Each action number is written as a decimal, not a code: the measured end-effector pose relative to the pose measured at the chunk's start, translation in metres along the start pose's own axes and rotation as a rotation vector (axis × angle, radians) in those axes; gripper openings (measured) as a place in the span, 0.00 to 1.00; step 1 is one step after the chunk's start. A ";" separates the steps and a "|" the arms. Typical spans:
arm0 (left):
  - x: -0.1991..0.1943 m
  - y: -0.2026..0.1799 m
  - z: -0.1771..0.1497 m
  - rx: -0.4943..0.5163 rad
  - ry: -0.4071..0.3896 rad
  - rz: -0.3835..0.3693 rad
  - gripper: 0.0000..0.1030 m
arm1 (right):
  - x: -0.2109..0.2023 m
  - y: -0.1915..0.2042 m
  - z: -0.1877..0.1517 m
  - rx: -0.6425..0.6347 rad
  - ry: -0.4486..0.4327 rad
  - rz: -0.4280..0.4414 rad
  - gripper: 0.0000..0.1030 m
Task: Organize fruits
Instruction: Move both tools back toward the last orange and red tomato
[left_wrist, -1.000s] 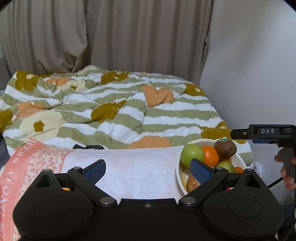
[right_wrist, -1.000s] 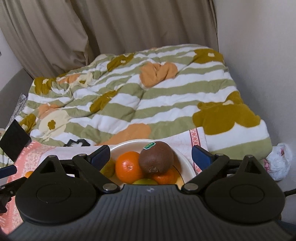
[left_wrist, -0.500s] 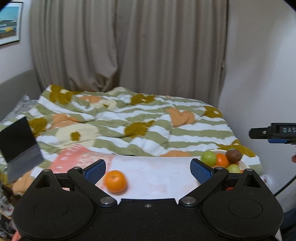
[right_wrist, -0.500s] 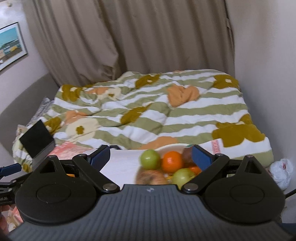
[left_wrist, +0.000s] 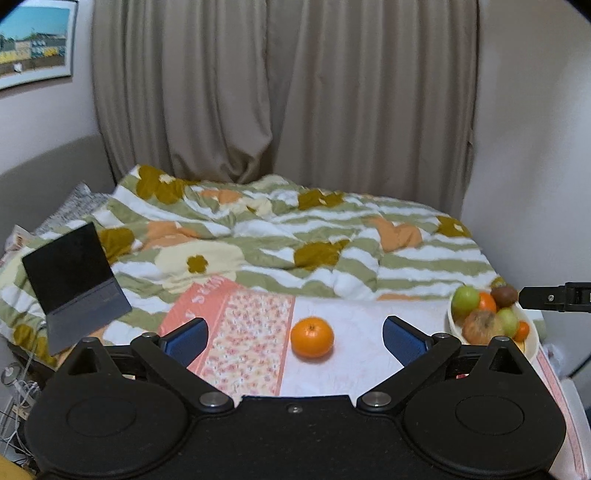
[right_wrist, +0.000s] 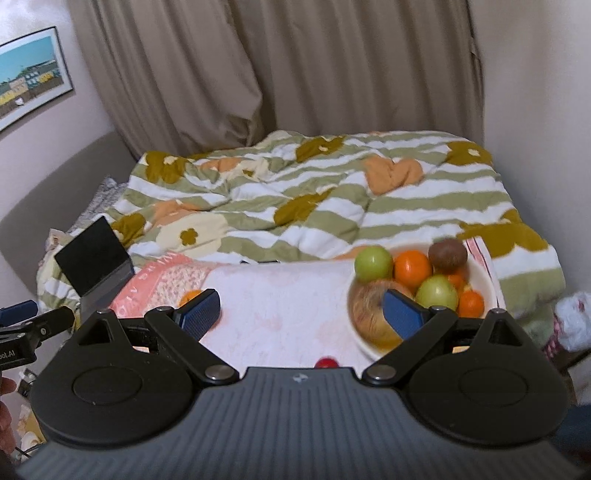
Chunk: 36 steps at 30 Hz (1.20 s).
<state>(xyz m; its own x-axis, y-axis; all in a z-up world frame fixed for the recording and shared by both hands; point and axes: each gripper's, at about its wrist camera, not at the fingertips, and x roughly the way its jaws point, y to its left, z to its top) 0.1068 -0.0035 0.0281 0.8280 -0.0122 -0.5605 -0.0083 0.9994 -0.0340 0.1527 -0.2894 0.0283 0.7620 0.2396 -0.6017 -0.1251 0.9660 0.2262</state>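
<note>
Beige curtains (left_wrist: 280, 92) behind a bed's striped floral duvet (left_wrist: 295, 236) (framed picture (left_wrist: 35, 42) on the left wall).

Orange mandarin (left_wrist: 312, 337), white bowl (right_wrist: 484, 277), green-and-white striped floral duvet (left_wrist: 295, 240), pink floral cloth (left_wrist: 243, 339), beige curtains (left_wrist: 280, 88)

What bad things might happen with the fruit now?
The lone orange sits loose on the cloth, so a nudge from the open left gripper might roll it away. The bowl is piled high and seems close to the cloth's right end, so the right gripper might knock the kiwi or a green apple out.
</note>
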 end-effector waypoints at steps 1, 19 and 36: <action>0.003 0.004 -0.002 0.006 0.010 -0.015 0.99 | 0.001 0.005 -0.006 0.010 0.002 -0.020 1.00; 0.126 0.019 -0.042 0.228 0.131 -0.220 0.99 | 0.067 0.035 -0.116 0.084 0.070 -0.326 1.00; 0.213 -0.002 -0.031 0.219 0.174 -0.222 0.90 | 0.142 0.023 -0.110 0.066 0.133 -0.359 0.82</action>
<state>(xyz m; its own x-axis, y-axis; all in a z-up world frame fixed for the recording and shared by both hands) 0.2652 -0.0088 -0.1172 0.6884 -0.2164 -0.6923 0.2970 0.9549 -0.0031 0.1881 -0.2221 -0.1366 0.6600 -0.0983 -0.7448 0.1794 0.9833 0.0292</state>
